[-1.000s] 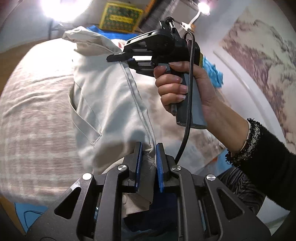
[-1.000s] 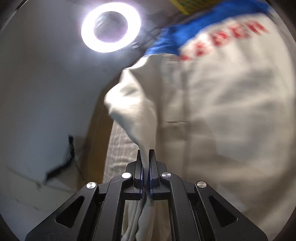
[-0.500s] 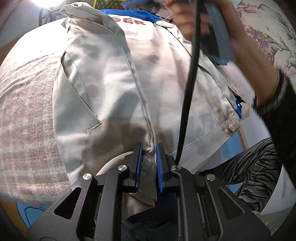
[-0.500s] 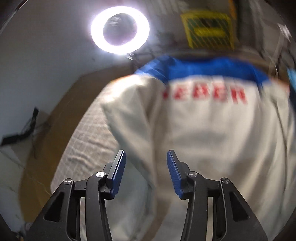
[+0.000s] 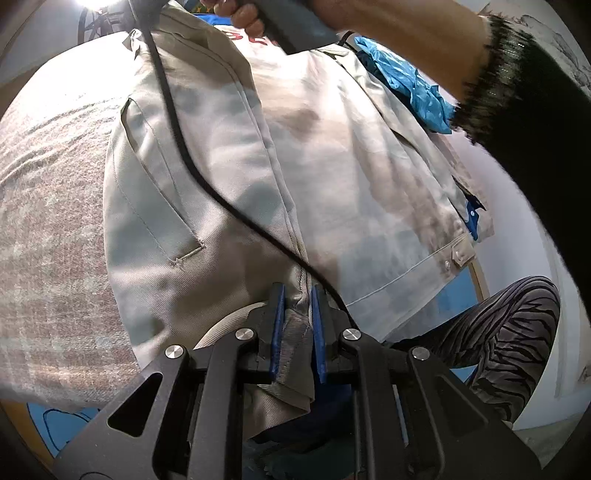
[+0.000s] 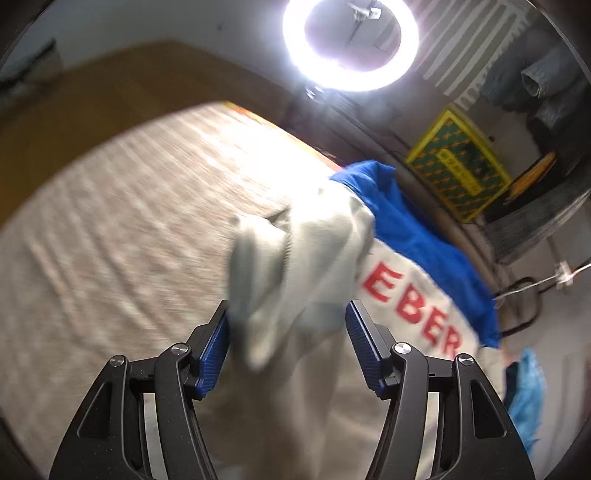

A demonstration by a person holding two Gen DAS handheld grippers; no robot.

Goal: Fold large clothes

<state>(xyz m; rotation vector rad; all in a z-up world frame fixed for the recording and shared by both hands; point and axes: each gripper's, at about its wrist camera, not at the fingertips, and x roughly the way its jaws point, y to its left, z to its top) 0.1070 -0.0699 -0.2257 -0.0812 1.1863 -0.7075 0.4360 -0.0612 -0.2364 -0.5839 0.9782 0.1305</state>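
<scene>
A large beige jacket [image 5: 314, 166] with a blue yoke and red letters lies spread on a checked blanket [image 5: 48, 221]. My left gripper [image 5: 297, 295] is shut on the jacket's near hem at a seam, the cloth pinched between its blue pads. In the right wrist view my right gripper [image 6: 288, 314] has its jaws opening wide above a folded-over beige part of the jacket [image 6: 295, 258]; the cloth shows between the pads, blurred, and nothing presses on it. The hand holding the right gripper [image 5: 258, 18] crosses the top of the left wrist view, its black cable [image 5: 184, 155] trailing over the jacket.
A crumpled blue plastic bag [image 5: 413, 85] lies beyond the jacket's right side. A ring light [image 6: 351, 44] shines at the far end. A yellow-green box [image 6: 458, 166] stands by the wall. The person's striped trouser leg [image 5: 509, 332] is at the near right.
My right gripper let go of the jacket fold it held up, opened, rolled and swung across. The fold now lies on the jacket. My left gripper kept its hold and sank slightly.
</scene>
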